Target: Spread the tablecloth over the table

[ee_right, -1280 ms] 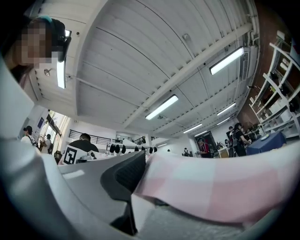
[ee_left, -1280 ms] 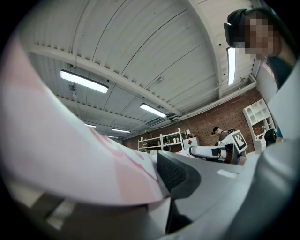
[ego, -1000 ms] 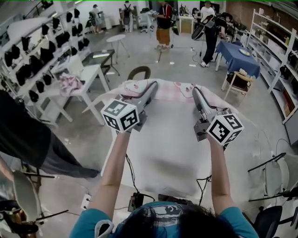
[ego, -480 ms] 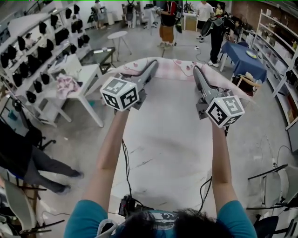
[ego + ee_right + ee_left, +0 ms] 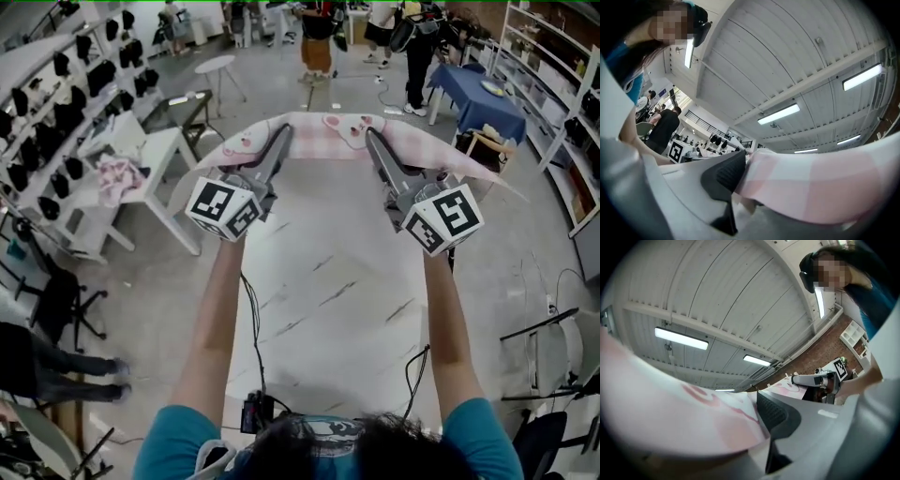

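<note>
A pink and white checked tablecloth (image 5: 330, 133) with pink prints hangs stretched in the air over the far end of the white marble-look table (image 5: 328, 300). My left gripper (image 5: 284, 133) is shut on its edge left of middle, my right gripper (image 5: 367, 136) on its edge right of middle. Both grippers are raised and tilt upward. In the left gripper view the tablecloth (image 5: 689, 413) lies pinched against the dark pad (image 5: 772, 412). In the right gripper view the tablecloth (image 5: 820, 185) runs out of the jaws beside the ribbed pad (image 5: 727, 176). The cloth's ends droop at both sides.
A white side table (image 5: 141, 159) with a pink cloth bundle stands left of the table. A blue-covered table (image 5: 473, 98) and white shelving (image 5: 562, 103) stand at the right. Several people stand at the back of the room. A chair (image 5: 553, 356) sits at the lower right.
Both grippers have carried the tablecloth up and away from me, toward the table's far end. The cloth that lay on the tabletop is lifted off it, and the bare marble top now shows.
</note>
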Action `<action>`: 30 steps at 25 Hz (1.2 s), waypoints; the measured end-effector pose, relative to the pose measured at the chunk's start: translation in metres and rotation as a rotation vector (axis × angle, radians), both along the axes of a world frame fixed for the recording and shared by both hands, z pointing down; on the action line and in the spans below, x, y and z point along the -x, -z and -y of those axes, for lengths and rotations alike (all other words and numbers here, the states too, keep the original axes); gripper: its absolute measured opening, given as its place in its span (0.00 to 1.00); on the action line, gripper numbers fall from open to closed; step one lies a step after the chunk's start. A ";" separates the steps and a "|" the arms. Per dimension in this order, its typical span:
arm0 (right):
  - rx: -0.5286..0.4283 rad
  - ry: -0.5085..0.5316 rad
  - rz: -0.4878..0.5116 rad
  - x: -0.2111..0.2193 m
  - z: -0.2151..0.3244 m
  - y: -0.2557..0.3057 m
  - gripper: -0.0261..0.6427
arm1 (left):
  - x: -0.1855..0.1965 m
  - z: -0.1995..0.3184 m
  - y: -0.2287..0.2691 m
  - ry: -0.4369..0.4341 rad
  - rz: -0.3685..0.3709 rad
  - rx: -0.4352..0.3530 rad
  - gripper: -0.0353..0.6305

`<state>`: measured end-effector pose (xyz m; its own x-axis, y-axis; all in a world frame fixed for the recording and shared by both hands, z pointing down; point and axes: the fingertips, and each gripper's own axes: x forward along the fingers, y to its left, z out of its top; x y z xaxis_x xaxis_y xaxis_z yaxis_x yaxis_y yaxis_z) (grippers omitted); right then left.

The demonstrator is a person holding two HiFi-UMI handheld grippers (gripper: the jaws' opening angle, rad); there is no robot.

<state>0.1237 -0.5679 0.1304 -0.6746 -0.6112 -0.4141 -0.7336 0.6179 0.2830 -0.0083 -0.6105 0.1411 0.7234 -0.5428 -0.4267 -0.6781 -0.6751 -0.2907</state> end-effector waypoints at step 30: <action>0.365 0.154 0.061 0.079 -0.075 -0.163 0.13 | 0.083 -0.091 -0.155 -0.071 0.029 0.281 0.18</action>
<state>0.0445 -0.4932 0.2938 -0.7507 -0.6193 -0.2302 -0.6333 0.7738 -0.0167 -0.0910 -0.5196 0.2963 0.7732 -0.5848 -0.2451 -0.6207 -0.7771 -0.1039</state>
